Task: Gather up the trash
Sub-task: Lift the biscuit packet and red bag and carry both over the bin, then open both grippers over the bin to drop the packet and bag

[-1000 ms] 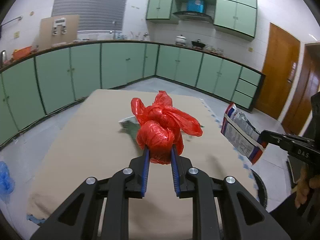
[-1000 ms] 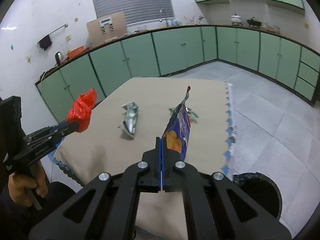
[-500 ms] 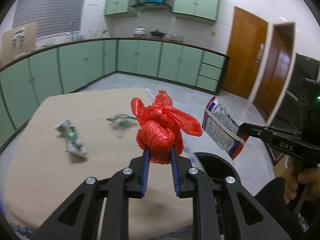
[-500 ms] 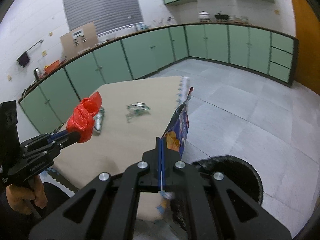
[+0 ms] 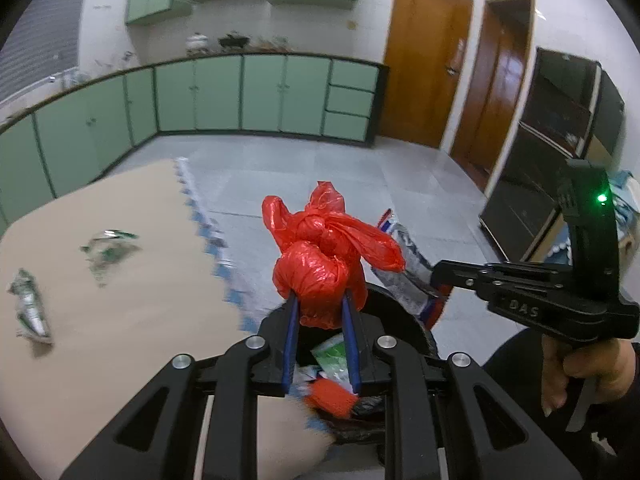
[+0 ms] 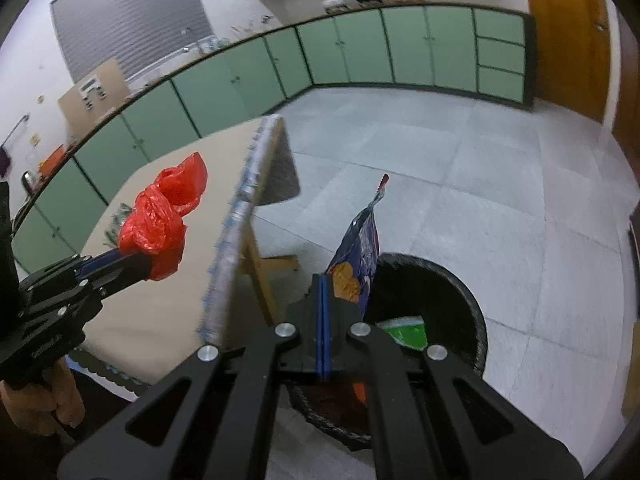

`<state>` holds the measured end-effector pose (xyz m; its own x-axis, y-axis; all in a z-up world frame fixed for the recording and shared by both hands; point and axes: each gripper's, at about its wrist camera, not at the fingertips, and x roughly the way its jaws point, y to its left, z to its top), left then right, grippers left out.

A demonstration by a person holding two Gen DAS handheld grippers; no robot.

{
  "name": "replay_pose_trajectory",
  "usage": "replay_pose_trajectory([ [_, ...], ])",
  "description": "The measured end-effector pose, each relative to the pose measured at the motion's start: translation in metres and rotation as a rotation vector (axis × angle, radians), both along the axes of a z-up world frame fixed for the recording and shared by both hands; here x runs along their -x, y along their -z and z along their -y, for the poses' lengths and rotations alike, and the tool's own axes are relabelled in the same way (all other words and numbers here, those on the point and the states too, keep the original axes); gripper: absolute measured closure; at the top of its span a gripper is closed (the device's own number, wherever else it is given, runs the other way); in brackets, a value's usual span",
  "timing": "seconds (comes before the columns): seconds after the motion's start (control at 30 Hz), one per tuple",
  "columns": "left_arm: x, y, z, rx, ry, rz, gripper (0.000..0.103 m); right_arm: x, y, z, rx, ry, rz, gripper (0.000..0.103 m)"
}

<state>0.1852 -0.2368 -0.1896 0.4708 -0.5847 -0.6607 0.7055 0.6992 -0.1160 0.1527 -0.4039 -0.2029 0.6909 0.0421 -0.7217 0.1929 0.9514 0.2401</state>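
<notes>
left gripper point(image 5: 320, 312) pinches a knotted red plastic bag point(image 5: 324, 252) between its blue pads, held above the near rim of the black trash bin point(image 6: 460, 280). right gripper point(image 6: 323, 312) has its fingers pressed together on a blue-and-orange snack wrapper point(image 6: 362, 248), upright over the bin's left rim. inside the bin: a green packet point(image 6: 406, 332), other scraps. beside the bin, to its left, the beige table point(image 5: 120, 280) carries two crumpled silver-green wrappers point(image 5: 108, 246), well apart from the bin.
</notes>
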Motion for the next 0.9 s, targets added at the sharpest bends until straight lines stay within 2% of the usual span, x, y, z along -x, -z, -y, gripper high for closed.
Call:
replay_pose_trajectory([
  [0.17, -0.002, 0.026, 0.034, -0.043, 0.042, -0.038, 0.083, 0.002, 0.026, 0.022, -0.026, 0.032, -0.043, 0.103],
  [0.47, -0.016, 0.070, 0.066, -0.107, 0.073, -0.117, 0.081, -0.006, 0.056, 0.039, -0.064, 0.069, -0.098, 0.103],
  [0.6, -0.022, 0.086, 0.082, -0.143, 0.074, -0.150, 0.074, -0.008, 0.068, 0.048, -0.067, 0.095, -0.125, 0.098],
  [0.67, -0.024, 0.091, 0.087, -0.155, 0.070, -0.154, 0.062, -0.009, 0.072, 0.051, -0.074, 0.106, -0.137, 0.097],
  [0.77, -0.028, 0.096, 0.090, -0.167, 0.067, -0.155, 0.054, -0.009, 0.076, 0.053, -0.076, 0.111, -0.150, 0.092],
  [0.83, -0.027, 0.097, 0.091, -0.167, 0.062, -0.156, 0.048, -0.009, 0.076, 0.053, -0.071, 0.118, -0.147, 0.086],
  [0.9, -0.026, 0.096, 0.091, -0.166, 0.061, -0.147, 0.047, -0.008, 0.075, 0.053, -0.068, 0.129, -0.142, 0.074],
])
